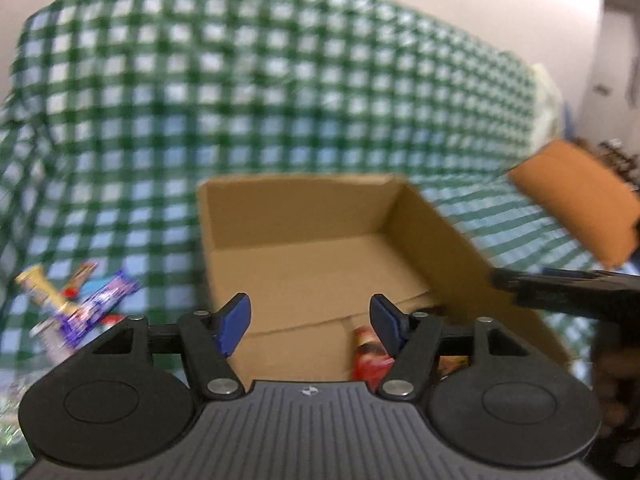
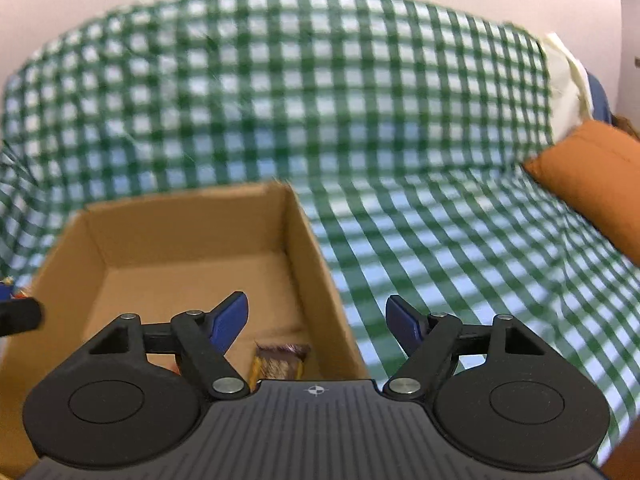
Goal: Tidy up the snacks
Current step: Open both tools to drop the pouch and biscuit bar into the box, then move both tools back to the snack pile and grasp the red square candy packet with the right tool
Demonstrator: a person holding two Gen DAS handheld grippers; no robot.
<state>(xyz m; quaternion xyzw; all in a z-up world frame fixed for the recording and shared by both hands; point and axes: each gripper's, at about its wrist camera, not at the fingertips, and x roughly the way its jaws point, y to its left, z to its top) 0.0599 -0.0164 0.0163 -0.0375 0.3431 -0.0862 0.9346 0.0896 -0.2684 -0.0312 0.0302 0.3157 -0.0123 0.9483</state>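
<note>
Right hand-held gripper [image 2: 316, 322] above boxed snack bar [image 2: 280, 362]

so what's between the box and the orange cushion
Only bare checked cloth lies between the box and the cushion; the right wrist view shows it best.

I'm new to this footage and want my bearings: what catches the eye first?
The green checked cloth fills both views. An open cardboard box sits on it, with a red packet at its near end. Loose snack bars lie left of the box, and an orange cushion lies far right.
</note>
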